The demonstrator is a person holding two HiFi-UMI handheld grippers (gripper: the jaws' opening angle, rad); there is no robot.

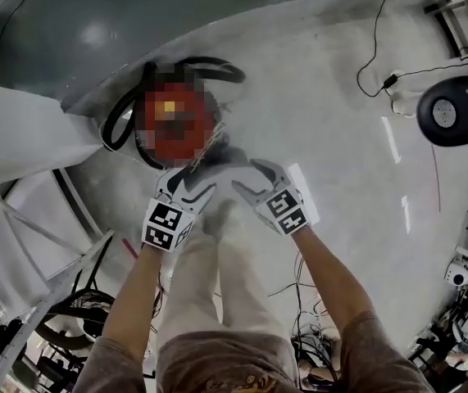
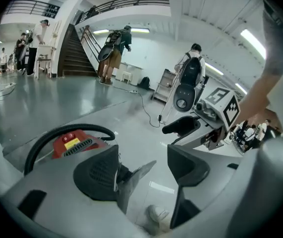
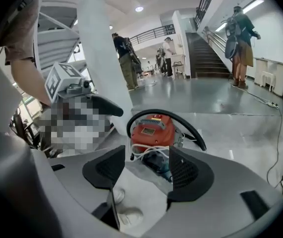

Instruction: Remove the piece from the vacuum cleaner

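Note:
The red vacuum cleaner (image 1: pixel 176 121) sits on the floor with a black hose (image 1: pixel 217 68) looped round it, just ahead of both grippers. It also shows in the left gripper view (image 2: pixel 72 143) and the right gripper view (image 3: pixel 151 130). A thin grey bag-like piece (image 1: pixel 217 160) hangs between the gripper tips, above my shoes. My right gripper (image 3: pixel 147 172) has the piece (image 3: pixel 143 180) spanning its gap and touching both pads. My left gripper (image 2: pixel 143 170) stands wide open, with the piece's edge (image 2: pixel 131 180) against its left pad only.
A white cord (image 3: pixel 146 150) lies bunched at the vacuum's base. A black round device (image 1: pixel 455 113) and a thin cable (image 1: pixel 373 56) are on the floor at the right. White frames and sheeting (image 1: pixel 20 219) stand at the left. People stand near the stairs (image 2: pixel 114 53).

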